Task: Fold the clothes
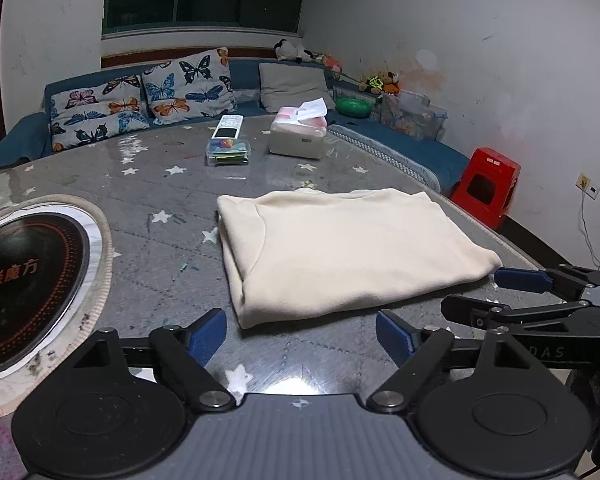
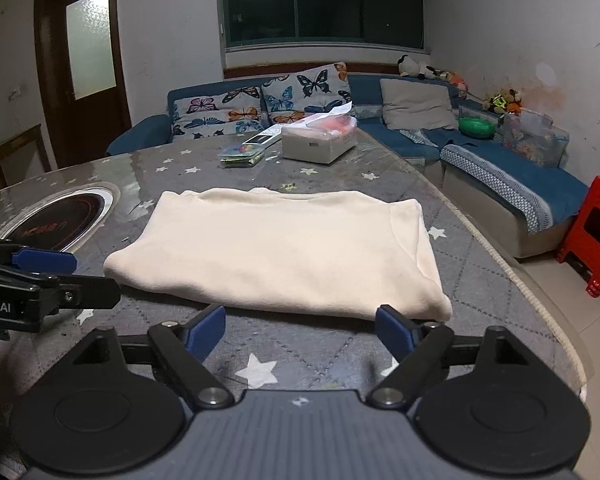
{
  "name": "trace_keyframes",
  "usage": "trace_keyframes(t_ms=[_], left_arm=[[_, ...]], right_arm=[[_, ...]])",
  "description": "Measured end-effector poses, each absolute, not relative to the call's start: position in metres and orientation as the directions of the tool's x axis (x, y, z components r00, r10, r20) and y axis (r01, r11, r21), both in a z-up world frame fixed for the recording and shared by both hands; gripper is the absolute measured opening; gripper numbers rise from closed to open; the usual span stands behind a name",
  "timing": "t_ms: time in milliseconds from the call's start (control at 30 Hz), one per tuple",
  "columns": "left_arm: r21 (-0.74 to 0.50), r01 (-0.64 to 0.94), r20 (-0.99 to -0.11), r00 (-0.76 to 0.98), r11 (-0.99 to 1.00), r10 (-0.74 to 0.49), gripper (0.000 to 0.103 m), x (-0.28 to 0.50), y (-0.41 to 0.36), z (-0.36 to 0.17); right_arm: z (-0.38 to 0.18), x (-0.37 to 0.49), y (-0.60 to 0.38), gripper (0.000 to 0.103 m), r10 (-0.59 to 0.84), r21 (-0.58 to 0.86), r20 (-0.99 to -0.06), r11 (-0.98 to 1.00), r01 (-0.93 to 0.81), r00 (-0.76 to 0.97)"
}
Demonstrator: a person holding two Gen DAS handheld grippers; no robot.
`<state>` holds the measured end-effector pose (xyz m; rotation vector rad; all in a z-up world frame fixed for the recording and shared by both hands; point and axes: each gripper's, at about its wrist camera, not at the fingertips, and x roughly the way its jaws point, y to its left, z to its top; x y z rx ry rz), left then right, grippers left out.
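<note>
The cream soft fleece garment (image 1: 340,248) is lying folded on the grey star-patterned table (image 1: 160,184), at 12 o'clock from both grippers. The left gripper (image 1: 300,338) and right gripper (image 2: 300,334) are hovering with jaws apart, holding nothing. The fold is probably finishing; another fold needs gripping the near edge.

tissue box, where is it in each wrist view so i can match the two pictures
Left wrist view: the tissue box sits on the far side of the table, upper centre, beyond the folded cream garment.
Right wrist view: the tissue box is again at the far side, upper centre, beyond the garment.
Shared landmark: the red stool on the floor at the right in both.
</note>
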<state>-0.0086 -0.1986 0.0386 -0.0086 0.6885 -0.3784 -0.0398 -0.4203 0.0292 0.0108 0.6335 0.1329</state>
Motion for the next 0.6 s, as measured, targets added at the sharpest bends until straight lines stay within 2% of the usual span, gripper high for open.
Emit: trace_keyframes(t_ms=[300, 600], left_arm=[[-0.133, 0.324, -0.606, 0.722, 0.937, -0.336, 0.095, -0.017, -0.188, 0.039], [-0.133, 0.313, -0.589, 0.738, 0.940, -0.329, 0.103, -0.026, -0.181, 0.043]], right_arm=[[0.033, -0.044, -0.412, 0.103, 0.093, 0.035, -0.573, 0.995, -0.090, 0.814], [0.030, -0.048, -0.408, 0.103, 0.048, 0.028, -0.578, 0.999, -0.039, 0.814]])
